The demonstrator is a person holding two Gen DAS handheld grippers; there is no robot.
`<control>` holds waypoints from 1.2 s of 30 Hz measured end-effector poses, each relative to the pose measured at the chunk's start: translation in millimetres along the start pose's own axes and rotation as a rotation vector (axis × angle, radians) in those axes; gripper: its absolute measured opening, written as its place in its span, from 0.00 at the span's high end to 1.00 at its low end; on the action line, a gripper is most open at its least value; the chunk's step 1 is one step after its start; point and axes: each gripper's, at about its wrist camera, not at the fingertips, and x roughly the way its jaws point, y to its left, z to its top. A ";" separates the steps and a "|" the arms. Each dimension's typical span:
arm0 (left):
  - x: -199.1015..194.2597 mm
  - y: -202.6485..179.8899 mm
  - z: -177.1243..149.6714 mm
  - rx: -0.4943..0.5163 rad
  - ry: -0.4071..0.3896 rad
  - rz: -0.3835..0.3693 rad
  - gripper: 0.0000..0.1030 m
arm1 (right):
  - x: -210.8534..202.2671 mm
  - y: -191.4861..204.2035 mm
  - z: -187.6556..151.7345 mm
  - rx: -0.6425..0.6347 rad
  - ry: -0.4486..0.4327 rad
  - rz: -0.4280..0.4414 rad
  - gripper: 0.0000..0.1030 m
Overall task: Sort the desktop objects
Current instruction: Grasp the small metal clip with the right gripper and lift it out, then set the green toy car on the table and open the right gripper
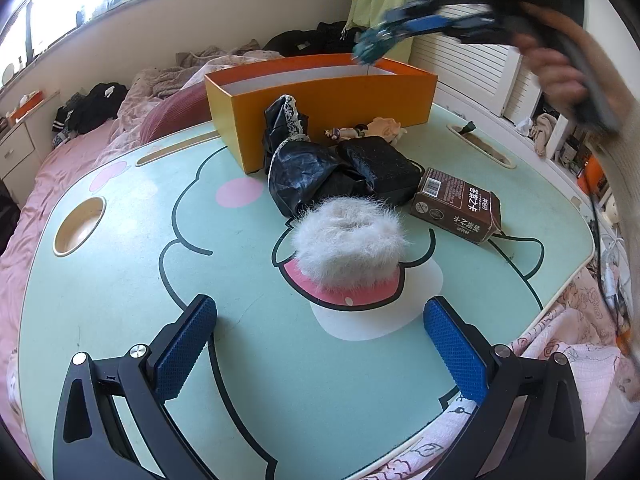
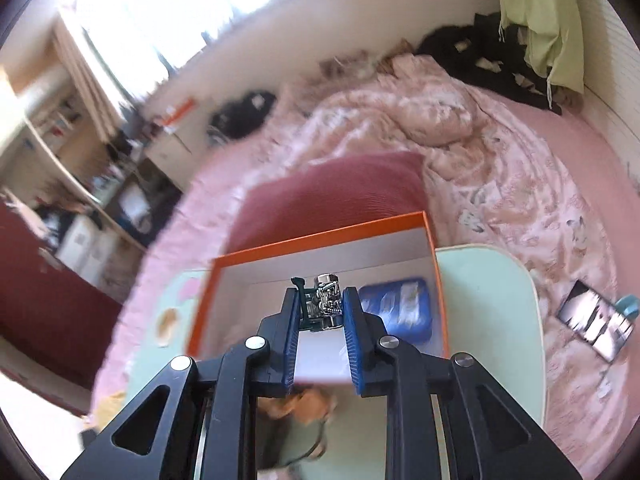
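Between right fingers [image 2: 354,312]: small trinket [image 2: 326,298] is hanging over the box [image 2: 320,240].
Ahead of left fingers [image 1: 188,344]: fur ball [image 1: 348,240] is sitting on the table [image 1: 120,300].

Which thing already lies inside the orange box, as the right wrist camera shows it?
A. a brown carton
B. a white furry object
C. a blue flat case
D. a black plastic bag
C: the right wrist view shows a blue flat case on the floor of the orange box, while the brown carton, the white furry object and the black plastic bag lie on the table outside it.
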 end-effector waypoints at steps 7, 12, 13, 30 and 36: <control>-1.1 0.0 0.4 0.000 0.002 0.000 0.00 | -31.6 -20.4 -85.9 0.094 -0.010 0.077 0.80; -0.8 0.7 0.8 -0.001 0.002 0.001 0.00 | -2.3 -28.4 -115.4 0.163 0.049 0.121 0.78; -0.9 0.8 0.8 -0.001 0.002 0.001 0.00 | -0.6 -29.6 -119.8 0.171 0.045 0.114 0.78; -0.1 0.0 -0.8 0.000 0.005 0.003 0.00 | -15.1 8.1 -199.9 -0.141 -0.135 -0.397 0.03; 0.7 -0.4 -0.2 -0.005 0.007 0.003 0.00 | 0.9 23.9 -205.4 -0.247 -0.127 -0.418 0.00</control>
